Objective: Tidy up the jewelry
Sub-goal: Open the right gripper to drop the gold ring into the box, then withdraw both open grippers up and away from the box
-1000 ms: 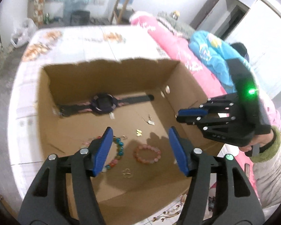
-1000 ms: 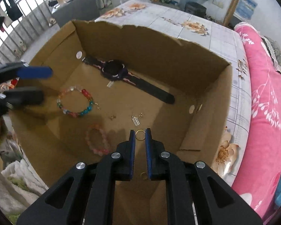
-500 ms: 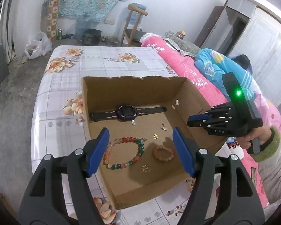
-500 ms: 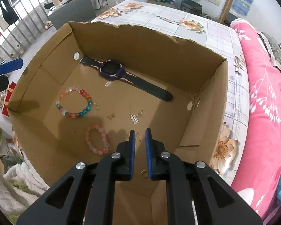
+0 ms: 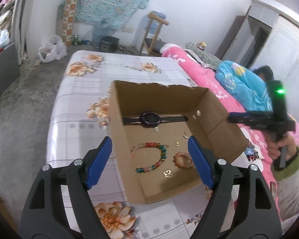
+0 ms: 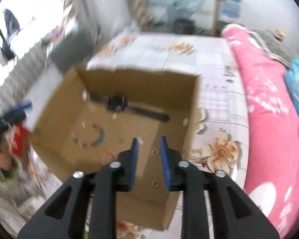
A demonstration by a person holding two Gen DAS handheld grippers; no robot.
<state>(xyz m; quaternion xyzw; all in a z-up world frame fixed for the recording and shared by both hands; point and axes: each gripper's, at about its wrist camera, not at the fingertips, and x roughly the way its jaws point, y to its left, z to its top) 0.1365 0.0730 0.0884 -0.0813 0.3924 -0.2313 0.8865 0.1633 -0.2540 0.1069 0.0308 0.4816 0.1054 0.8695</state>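
While my left tool hangs wide and empty above the cardboard box, I see the watch, multicoloured bead bracelet, pink bracelet and butterfly charm already inside. Through the blurred right view, my right tool, jaws just opening, holds nothing; two rings lie below. Sorting looks nearly finished.

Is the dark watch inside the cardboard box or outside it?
Inside. The watch lies flat on the floor of the cardboard box, along the far wall, its strap stretched out straight.
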